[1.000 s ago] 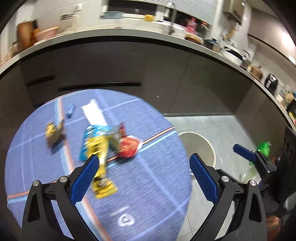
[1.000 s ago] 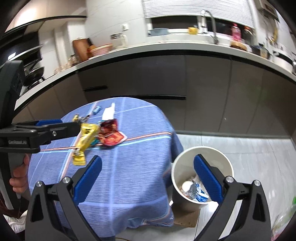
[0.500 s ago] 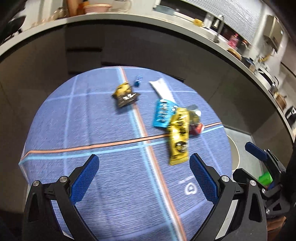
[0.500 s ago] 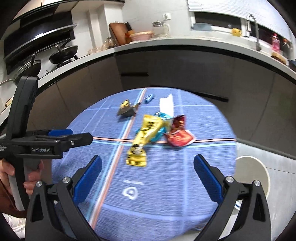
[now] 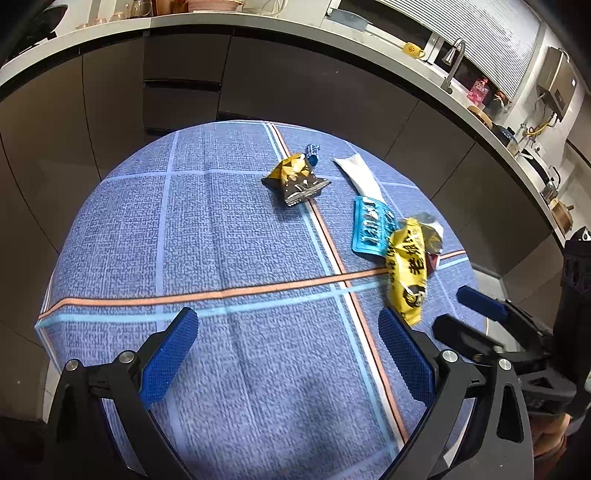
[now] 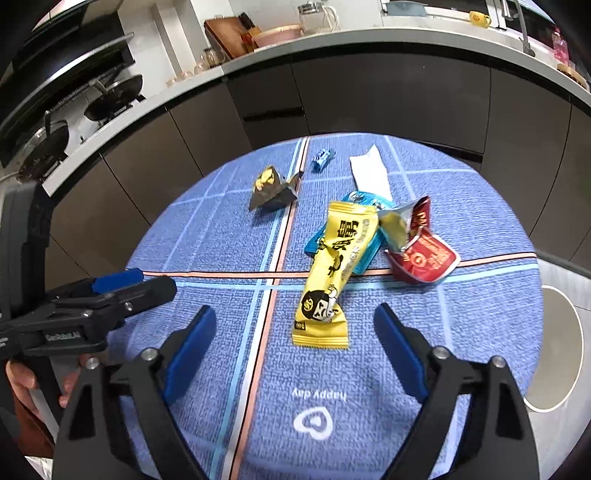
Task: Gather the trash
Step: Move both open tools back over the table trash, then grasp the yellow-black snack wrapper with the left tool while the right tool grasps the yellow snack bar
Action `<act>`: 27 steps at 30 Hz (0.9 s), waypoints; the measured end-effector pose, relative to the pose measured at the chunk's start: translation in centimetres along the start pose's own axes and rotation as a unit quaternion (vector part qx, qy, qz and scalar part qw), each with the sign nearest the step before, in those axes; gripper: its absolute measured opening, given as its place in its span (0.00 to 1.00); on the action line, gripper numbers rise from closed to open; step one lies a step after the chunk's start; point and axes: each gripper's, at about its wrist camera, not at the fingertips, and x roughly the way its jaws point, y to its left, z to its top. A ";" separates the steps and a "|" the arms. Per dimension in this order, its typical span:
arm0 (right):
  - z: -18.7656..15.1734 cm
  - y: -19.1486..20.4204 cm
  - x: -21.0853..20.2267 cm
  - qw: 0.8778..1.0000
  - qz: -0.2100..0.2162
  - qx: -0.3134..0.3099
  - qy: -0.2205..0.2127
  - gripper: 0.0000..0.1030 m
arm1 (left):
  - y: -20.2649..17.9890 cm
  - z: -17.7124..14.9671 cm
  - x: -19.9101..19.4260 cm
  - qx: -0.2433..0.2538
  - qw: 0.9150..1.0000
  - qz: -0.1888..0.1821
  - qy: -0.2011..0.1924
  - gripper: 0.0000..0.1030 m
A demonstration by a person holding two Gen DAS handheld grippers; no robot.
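Hovering wide open and empty over the desk (image 6: 221,229), the right hand-held gripper (image 6: 291,336) is facing the yellow wrapper (image 6: 332,273) lying just beyond its fingertips, while the left hand-held gripper (image 5: 288,332), equally spread and empty, is hanging nearer the left.

- even indoor light, fairly bright; both views were well exposed
- strong fisheye bend: countertop (image 5: 258,26) curved into an arc, black vignette in the corners
- tablecloth (image 6: 221,229) weave was sharp mid-frame, soft and smeared near the bottom edge
- mild glare on the red wrapper (image 6: 424,258) foil
- short soft shadow beside the dark wrapper (image 5: 295,182)
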 end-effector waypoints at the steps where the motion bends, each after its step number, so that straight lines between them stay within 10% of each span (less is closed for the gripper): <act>1: 0.1 0.1 0.5 1.000 -0.002 -0.002 0.005 0.79 | 0.1 0.2 0.3 0.001 1.000 -0.001 0.001 0.91; 7: 0.3 0.1 2.5 1.000 -0.019 -0.011 0.020 0.74 | 0.4 3.4 2.5 0.003 1.000 -0.014 -0.004 0.91; 18: 0.3 -1.2 4.1 0.999 -0.019 -0.006 0.026 0.25 | 1.3 10.4 9.5 -0.063 0.997 -0.039 0.023 0.86; 27: 0.4 -0.9 3.0 1.000 -0.014 -0.013 0.008 0.20 | 1.4 12.8 13.2 -0.084 0.995 -0.031 0.050 0.71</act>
